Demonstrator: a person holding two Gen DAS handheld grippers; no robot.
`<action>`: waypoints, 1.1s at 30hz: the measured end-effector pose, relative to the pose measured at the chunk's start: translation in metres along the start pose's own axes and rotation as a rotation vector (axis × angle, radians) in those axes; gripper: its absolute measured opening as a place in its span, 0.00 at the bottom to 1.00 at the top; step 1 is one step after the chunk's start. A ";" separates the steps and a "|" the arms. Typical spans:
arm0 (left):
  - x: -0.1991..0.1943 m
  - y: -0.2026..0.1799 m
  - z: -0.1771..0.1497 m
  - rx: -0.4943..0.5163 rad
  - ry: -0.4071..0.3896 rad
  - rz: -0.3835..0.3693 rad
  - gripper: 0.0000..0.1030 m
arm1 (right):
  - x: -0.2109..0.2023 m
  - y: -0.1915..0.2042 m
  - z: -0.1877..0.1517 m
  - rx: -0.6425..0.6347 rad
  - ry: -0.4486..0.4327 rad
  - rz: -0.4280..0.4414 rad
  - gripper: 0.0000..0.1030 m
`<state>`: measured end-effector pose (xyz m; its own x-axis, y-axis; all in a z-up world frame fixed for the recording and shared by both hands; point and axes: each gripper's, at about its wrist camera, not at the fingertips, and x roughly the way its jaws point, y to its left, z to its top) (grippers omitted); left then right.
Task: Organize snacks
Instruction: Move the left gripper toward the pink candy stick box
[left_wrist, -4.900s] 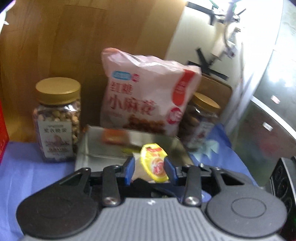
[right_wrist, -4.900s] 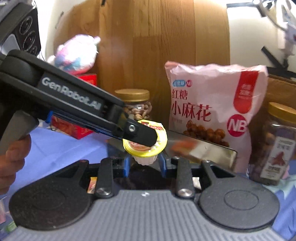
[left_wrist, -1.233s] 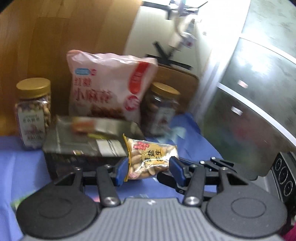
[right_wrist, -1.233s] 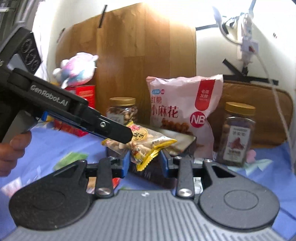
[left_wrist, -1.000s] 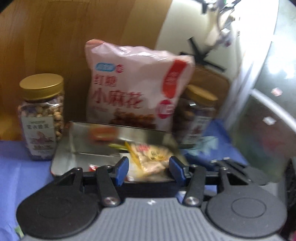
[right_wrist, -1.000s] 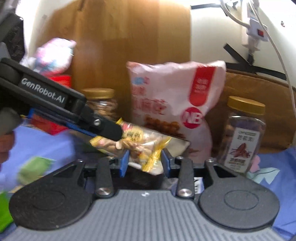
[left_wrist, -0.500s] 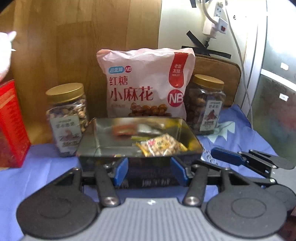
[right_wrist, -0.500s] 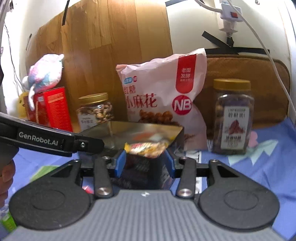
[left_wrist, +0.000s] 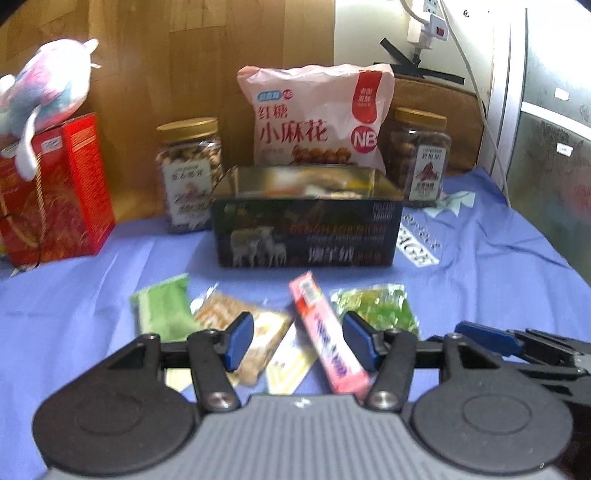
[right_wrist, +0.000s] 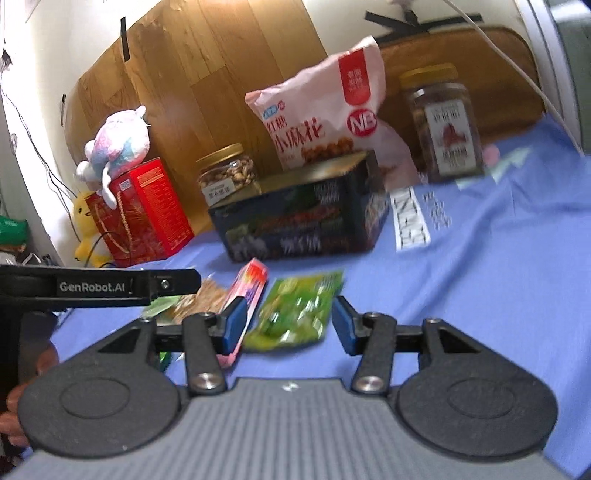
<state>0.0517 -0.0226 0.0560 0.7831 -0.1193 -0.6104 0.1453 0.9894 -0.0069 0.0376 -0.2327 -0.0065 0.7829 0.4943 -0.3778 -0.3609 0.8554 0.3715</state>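
Black tool (left_wrist: 298, 347), blue pads (left_wrist: 240, 340), silver screws.

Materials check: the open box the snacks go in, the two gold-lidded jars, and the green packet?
Box: looks like printed tin, since its inner walls mirror the contents. Jars: clear, likely plastic though possibly glass, as the nuts show through; lids look gold-coloured, material unclear. Green packet: thin glossy plastic film, wrinkled with highlights.

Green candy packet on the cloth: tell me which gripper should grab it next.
Right. The right gripper is open with the green candy packet between its fingers; the left gripper is open over the pink stick pack.
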 end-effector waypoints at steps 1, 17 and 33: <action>-0.003 0.002 -0.005 -0.005 0.002 0.002 0.53 | -0.002 0.001 -0.005 0.006 0.005 -0.003 0.52; -0.017 0.011 -0.044 -0.019 0.009 0.055 0.57 | -0.016 0.019 -0.032 -0.032 -0.022 -0.086 0.52; -0.008 0.011 -0.049 -0.003 -0.004 0.083 0.61 | -0.021 0.015 -0.032 -0.008 -0.052 -0.076 0.52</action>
<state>0.0171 -0.0067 0.0223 0.7945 -0.0375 -0.6060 0.0786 0.9960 0.0414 -0.0006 -0.2249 -0.0204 0.8333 0.4191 -0.3605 -0.3030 0.8917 0.3363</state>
